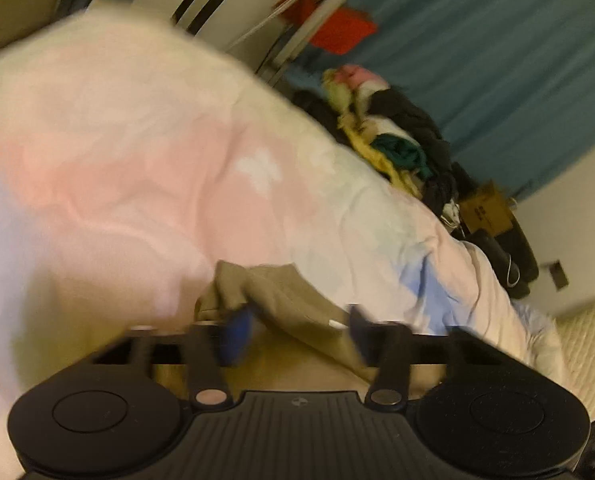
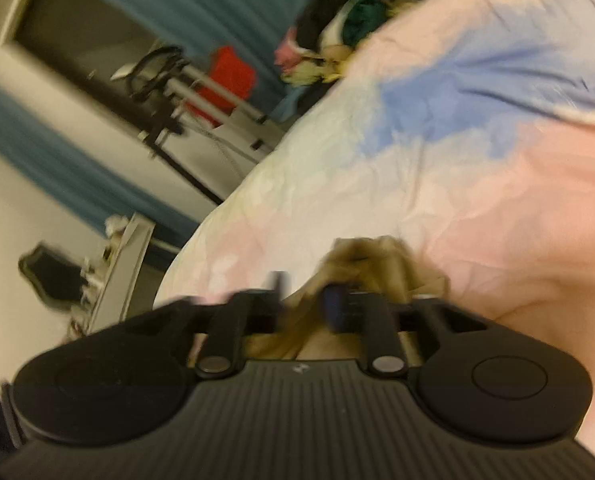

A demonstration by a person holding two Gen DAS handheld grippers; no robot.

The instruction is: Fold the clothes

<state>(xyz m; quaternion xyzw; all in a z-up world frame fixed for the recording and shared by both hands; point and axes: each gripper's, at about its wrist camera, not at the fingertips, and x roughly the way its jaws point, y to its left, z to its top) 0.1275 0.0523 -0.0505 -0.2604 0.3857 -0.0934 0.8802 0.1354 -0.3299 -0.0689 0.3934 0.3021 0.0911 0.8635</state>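
A tan garment (image 1: 281,292) lies bunched on the pastel pink, blue and white bed cover (image 1: 137,160). My left gripper (image 1: 299,330) has its blue fingertips partly closed on a thick fold of it, and cloth runs back under the gripper body. In the right wrist view the same tan garment (image 2: 377,264) is gathered between the fingers of my right gripper (image 2: 307,296), which stand close together on it over the bed cover (image 2: 457,180). Both views are smeared by motion, so the cloth edges are unclear.
A heap of dark, yellow, green and pink clothes (image 1: 397,132) sits at the far side of the bed, the same heap (image 2: 357,8) showing at top right. Beyond are a blue curtain (image 1: 477,60), a metal rack (image 2: 201,92) with red items (image 1: 341,30), and a cardboard box (image 1: 485,208).
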